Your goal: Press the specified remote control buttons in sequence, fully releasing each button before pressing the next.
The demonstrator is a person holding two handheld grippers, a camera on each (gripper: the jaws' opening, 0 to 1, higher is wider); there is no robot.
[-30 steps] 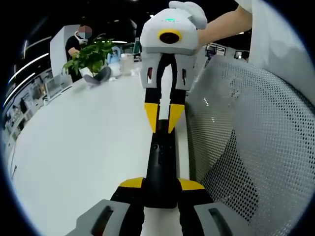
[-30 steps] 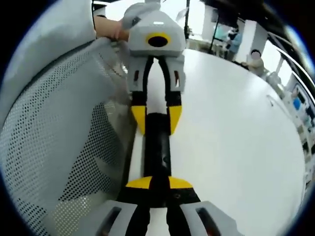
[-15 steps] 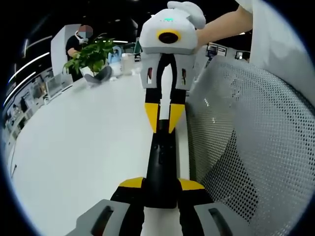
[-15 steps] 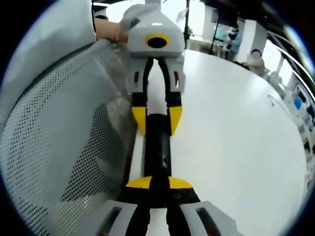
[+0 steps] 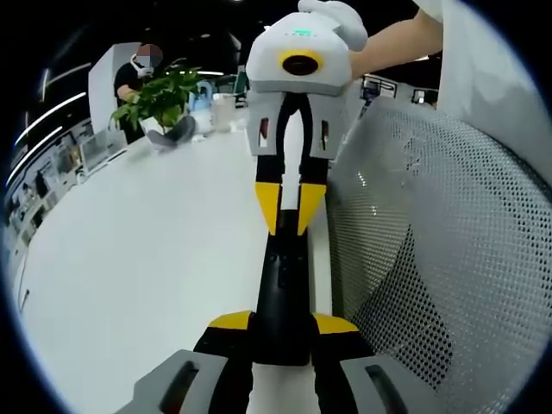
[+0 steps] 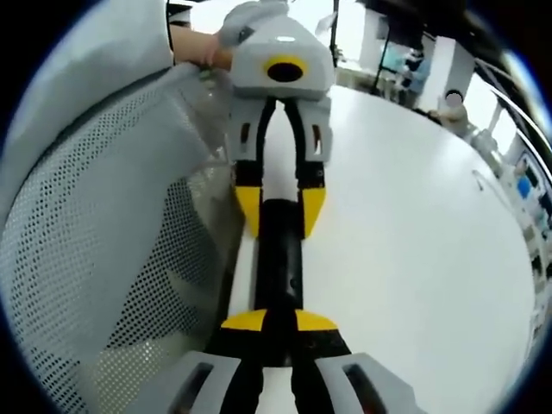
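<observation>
A long black remote control (image 5: pixel 280 285) hangs just above a white table (image 5: pixel 147 259), held at both ends. My left gripper (image 5: pixel 283 323) is shut on its near end in the left gripper view, yellow tips on either side. My right gripper (image 5: pixel 289 207) faces it from the far end, with its yellow tips shut on the remote there. In the right gripper view the same remote (image 6: pixel 278 267) runs from my right gripper (image 6: pixel 279 321) up to the left gripper (image 6: pixel 280 211). Small buttons show faintly on the remote's top face.
A white mesh chair back (image 5: pixel 431 259) stands close beside the remote, and appears as the mesh chair (image 6: pixel 103 241) on the other side. A potted plant (image 5: pixel 159 99) sits at the table's far end near a standing person (image 5: pixel 138 73). The table (image 6: pixel 414 241) spreads wide and white.
The right gripper has shifted very slightly, so the right gripper view has nudged over. Both grippers stay shut on the remote.
</observation>
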